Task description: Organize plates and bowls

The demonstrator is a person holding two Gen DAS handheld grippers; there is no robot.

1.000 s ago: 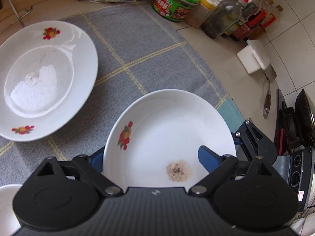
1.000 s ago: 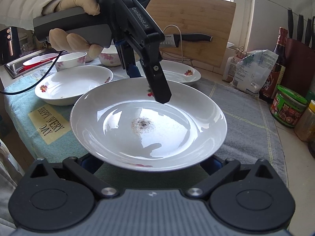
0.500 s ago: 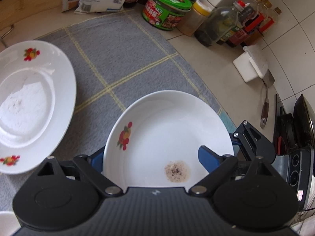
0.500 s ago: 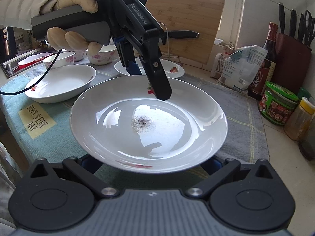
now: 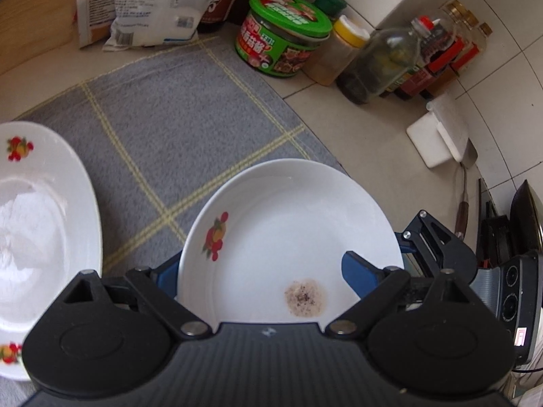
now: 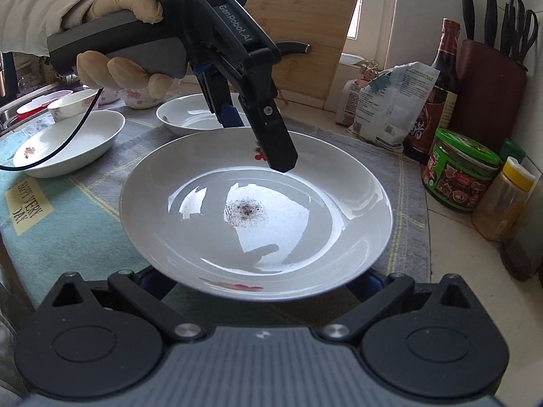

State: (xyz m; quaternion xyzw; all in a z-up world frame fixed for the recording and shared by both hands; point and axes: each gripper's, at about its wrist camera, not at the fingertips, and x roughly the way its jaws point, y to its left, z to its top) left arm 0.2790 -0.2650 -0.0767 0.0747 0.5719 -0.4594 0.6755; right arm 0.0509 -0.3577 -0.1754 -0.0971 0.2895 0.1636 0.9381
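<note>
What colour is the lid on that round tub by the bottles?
Green, on the tub; clearest in the left wrist view.

Each camera sits just behind its own gripper, looking forward along the fingers. The left wrist view tips steeply down, very close over the plate (image 5: pixel 292 234) held ahead of it. The right wrist view looks more shallowly across the same plate. Both share that plate, the grey cloth (image 5: pixel 176 129) and the green tub (image 6: pixel 461 169); each view also catches the other gripper.
</note>
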